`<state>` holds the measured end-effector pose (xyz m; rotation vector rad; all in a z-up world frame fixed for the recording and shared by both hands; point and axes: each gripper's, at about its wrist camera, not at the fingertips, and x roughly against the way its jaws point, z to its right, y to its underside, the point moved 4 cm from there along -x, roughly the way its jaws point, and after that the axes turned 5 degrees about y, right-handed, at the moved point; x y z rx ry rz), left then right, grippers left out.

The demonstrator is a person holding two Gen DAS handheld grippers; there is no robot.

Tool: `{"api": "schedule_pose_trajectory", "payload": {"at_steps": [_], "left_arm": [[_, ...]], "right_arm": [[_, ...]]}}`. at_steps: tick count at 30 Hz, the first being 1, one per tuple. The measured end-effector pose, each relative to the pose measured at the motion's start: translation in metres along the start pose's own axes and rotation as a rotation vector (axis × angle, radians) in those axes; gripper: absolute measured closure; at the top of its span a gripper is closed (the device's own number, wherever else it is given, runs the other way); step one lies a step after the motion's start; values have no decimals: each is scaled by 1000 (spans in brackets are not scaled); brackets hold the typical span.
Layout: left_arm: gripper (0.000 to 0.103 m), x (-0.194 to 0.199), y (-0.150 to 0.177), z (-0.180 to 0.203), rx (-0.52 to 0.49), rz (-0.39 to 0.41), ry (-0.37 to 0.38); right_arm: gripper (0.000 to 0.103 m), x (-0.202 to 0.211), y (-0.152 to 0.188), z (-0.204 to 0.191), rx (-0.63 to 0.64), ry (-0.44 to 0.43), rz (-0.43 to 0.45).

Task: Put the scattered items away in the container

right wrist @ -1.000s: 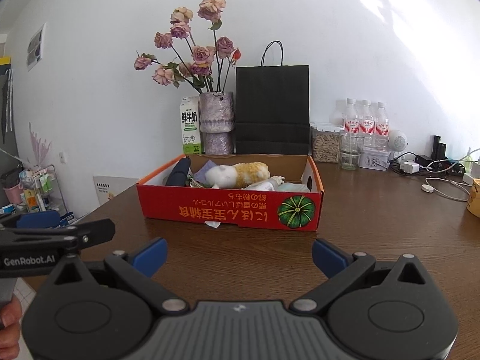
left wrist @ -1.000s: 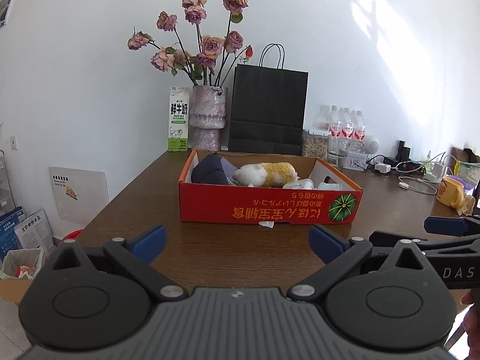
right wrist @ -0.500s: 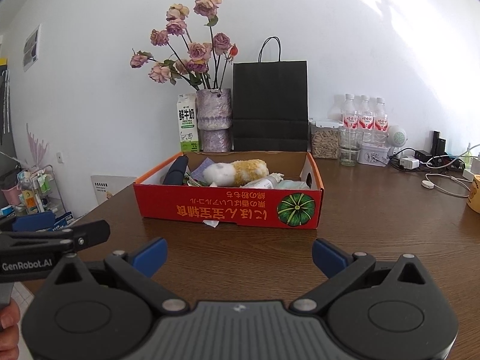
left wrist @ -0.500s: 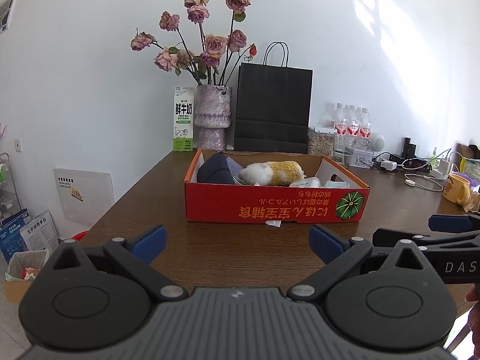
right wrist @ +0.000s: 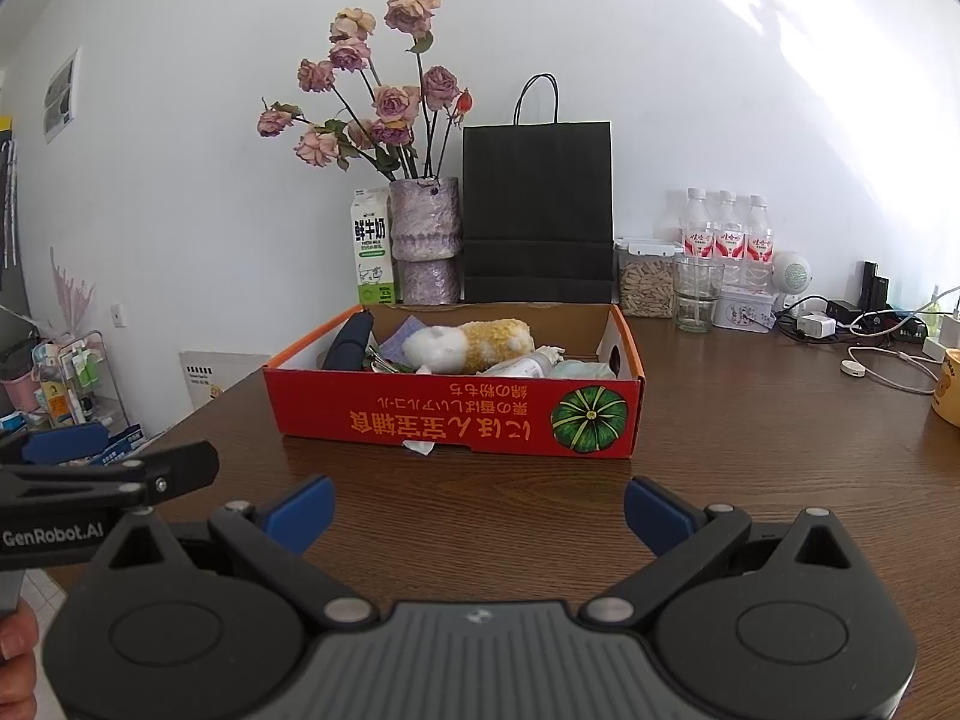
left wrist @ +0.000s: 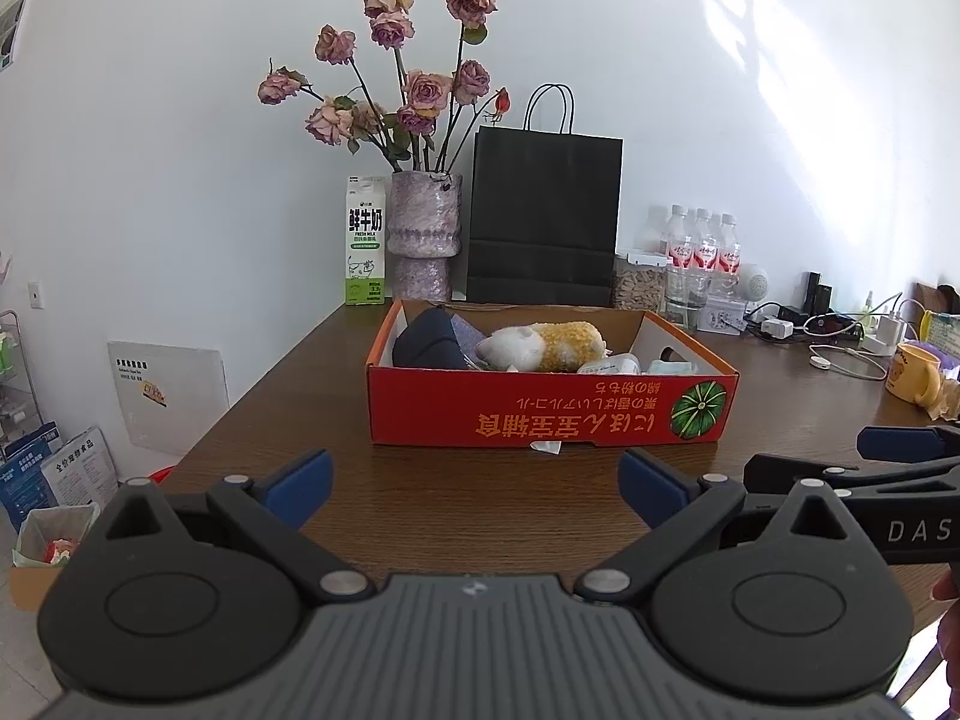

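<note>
Nearest, the left gripper (left wrist: 474,483) and right gripper (right wrist: 477,510) hover side by side over a brown table (left wrist: 456,510), each with fingers spread wide and holding nothing. Beyond them sits a red cardboard box (left wrist: 549,411) containing a plush toy (left wrist: 543,347), a dark pouch (left wrist: 429,345) and small bottles. A paper scrap (left wrist: 545,447) peeks from under its front edge. A vase of roses (left wrist: 425,240) and a black bag (left wrist: 545,216) stand behind.

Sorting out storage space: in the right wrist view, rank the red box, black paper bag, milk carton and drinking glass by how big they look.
1. red box, though it sits nearest the camera
2. black paper bag
3. milk carton
4. drinking glass
</note>
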<state>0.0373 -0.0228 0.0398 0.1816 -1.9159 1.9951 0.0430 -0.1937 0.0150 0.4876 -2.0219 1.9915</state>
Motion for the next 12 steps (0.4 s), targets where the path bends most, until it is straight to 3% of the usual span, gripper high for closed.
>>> {"api": "schedule_pose_trajectory", "payload": {"at_steps": [12], "left_arm": [[0,-1,1,0,6,-1,2]], "right_arm": [[0,-2,3,2,-1,0,-7]]}}
